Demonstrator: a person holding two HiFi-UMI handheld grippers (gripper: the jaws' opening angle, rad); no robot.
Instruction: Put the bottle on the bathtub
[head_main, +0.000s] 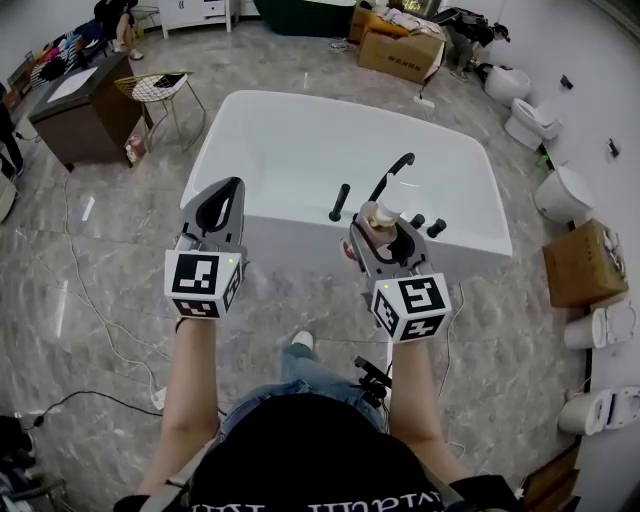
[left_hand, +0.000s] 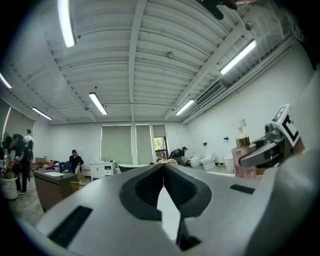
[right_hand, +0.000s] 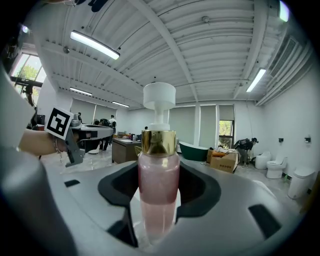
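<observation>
My right gripper (head_main: 385, 228) is shut on a pink pump bottle (right_hand: 158, 185) with a gold collar and white pump head; in the head view the bottle (head_main: 378, 219) stands up between the jaws, over the near rim of the white bathtub (head_main: 300, 140). The black faucet (head_main: 392, 175) and its knobs stand on that rim just beyond it. My left gripper (head_main: 221, 200) is held level to the left, near the tub's near rim, jaws shut on nothing. In the left gripper view the bottle (left_hand: 243, 160) and the right gripper show at the right.
Around the tub lies grey marble floor with cables at the left. Toilets (head_main: 527, 118) line the right wall, with cardboard boxes (head_main: 582, 262) beside them. A wire chair (head_main: 160, 92) and a dark desk (head_main: 85, 105) stand at the back left. My shoe (head_main: 301, 342) is on the floor below.
</observation>
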